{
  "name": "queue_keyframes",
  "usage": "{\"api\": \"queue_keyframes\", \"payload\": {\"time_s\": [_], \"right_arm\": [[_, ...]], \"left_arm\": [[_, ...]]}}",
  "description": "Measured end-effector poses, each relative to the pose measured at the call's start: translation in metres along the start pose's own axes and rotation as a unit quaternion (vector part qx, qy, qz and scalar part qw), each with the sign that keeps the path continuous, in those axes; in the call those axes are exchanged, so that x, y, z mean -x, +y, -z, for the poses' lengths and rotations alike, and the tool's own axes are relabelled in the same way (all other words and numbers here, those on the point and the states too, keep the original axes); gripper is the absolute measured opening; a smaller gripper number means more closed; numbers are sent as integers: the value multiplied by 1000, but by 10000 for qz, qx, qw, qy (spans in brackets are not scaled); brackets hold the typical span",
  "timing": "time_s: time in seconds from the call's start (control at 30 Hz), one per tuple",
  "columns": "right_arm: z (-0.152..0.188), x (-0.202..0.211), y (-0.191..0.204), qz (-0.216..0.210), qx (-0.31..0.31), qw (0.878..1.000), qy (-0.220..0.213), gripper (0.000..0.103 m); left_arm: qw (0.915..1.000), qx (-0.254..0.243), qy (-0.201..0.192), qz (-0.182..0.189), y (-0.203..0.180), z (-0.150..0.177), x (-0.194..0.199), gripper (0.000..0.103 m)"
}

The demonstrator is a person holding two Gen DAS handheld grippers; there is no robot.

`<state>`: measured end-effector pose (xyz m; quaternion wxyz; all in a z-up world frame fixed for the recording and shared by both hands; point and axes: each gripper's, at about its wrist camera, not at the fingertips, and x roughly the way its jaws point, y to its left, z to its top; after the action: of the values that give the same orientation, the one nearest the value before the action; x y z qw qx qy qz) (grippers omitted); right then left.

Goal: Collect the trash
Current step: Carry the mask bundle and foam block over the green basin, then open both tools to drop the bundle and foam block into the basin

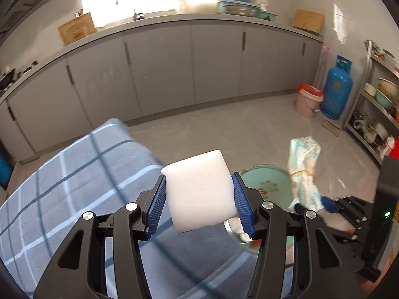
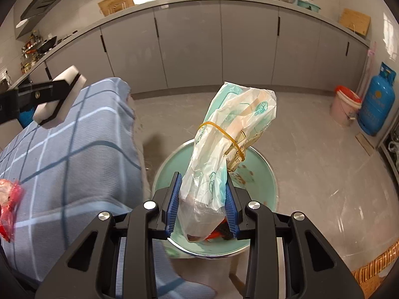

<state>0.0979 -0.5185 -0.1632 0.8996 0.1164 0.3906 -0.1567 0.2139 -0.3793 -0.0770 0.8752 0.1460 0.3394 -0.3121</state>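
My left gripper (image 1: 199, 194) is shut on a white foam block (image 1: 199, 189) and holds it above the blue checked tablecloth (image 1: 74, 186). The block also shows in the right wrist view (image 2: 59, 97), at the left. My right gripper (image 2: 203, 199) is shut on a plastic bag bundle (image 2: 224, 144) bound with a yellow rubber band, held over a teal basin (image 2: 261, 189) on the floor. The bundle also shows in the left wrist view (image 1: 303, 172), with the basin (image 1: 269, 182) under it. A red wrapper (image 2: 8, 206) lies on the tablecloth (image 2: 74, 154) at the far left.
Grey kitchen cabinets (image 1: 162, 69) run along the back. A pink bucket with a red lid (image 1: 308, 99) and a blue gas cylinder (image 1: 336, 89) stand at the right. A metal shelf rack (image 1: 379, 104) holds bowls. A striped item (image 2: 379, 261) is at lower right.
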Motion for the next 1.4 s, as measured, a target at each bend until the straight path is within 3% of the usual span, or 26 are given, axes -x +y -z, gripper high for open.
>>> {"api": "queue_keyframes", "payload": {"time_s": [0.43,0.9,0.97,1.1,1.13,1.17,1.4], "right_arm": [[12,-36,-31,58,-42,9993,368,35],[24,-57,-44,151,-31,9983,564,42],[26,-57,-46,160,-47,9981,588,42],[29,-55,-50,206,-108,9980,581,57],[30,-55,-52,223,-114,9981,562,61],[31,-53,-53,257,-126,9982,521,69],[39,-45,-63,318,-298,9977,519,73]], "left_arm": [[9982,-289,343,403,-61,14,-64,54],[9960,-359,588,569,-72,21,-92,56],[9961,-382,580,545,-74,22,-93,63],[9957,-307,656,581,-72,24,-96,72],[9958,-321,657,543,-72,24,-97,78],[9962,-325,640,499,-72,25,-97,80],[9965,-224,619,514,-66,23,-92,81]]}}
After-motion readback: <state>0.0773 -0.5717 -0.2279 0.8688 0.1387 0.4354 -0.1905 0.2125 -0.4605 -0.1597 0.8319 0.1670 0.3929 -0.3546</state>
